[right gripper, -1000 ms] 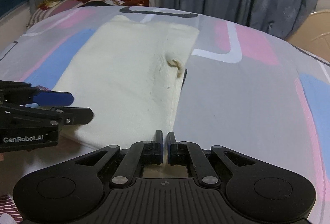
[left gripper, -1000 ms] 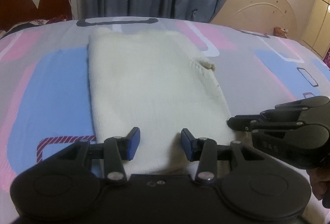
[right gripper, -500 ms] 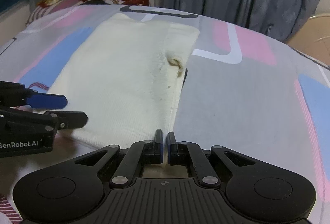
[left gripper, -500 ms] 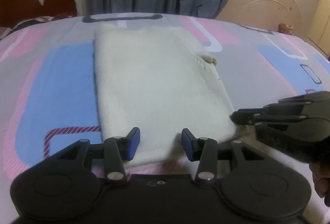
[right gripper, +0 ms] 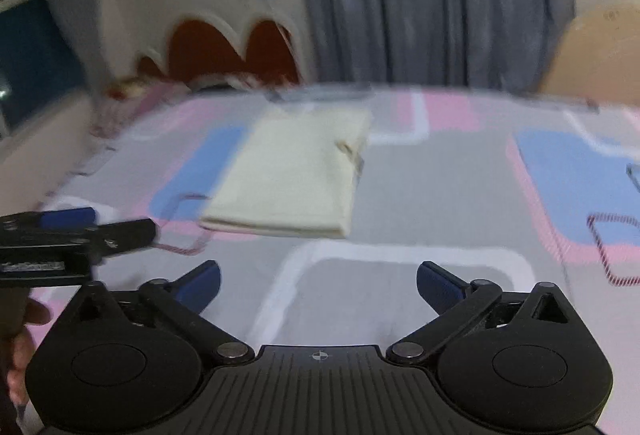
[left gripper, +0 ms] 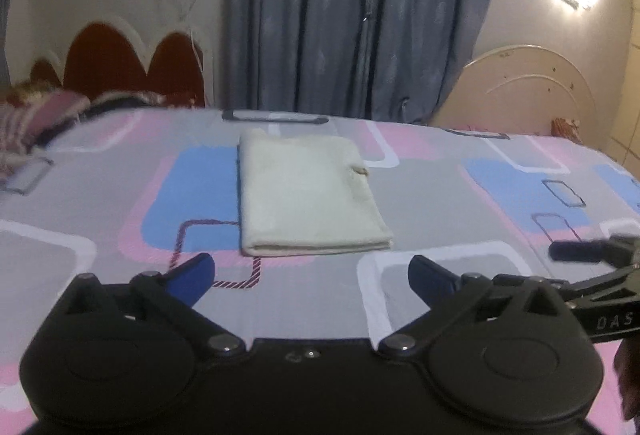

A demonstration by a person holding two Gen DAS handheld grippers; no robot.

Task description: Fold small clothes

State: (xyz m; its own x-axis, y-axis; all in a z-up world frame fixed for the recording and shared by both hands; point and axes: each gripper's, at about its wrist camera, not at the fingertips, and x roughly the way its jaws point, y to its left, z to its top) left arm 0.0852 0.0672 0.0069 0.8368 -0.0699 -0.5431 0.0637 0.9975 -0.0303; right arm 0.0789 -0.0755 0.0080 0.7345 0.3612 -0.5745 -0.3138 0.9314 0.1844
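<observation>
The folded cream cloth (left gripper: 308, 199) lies ahead of both your tongs, long axis pointing away; left tongs (left gripper: 311, 277) and right tongs (right gripper: 318, 281) are opening, empty.

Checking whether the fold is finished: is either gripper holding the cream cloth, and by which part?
Nothing is held. The left gripper and right gripper are opening with nothing between them; the folded cloth lies free on the bed.

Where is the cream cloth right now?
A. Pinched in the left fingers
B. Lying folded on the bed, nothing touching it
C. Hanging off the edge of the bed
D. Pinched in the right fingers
B: the folded cream cloth lies flat on the patterned bedsheet, with nothing touching it.
</observation>
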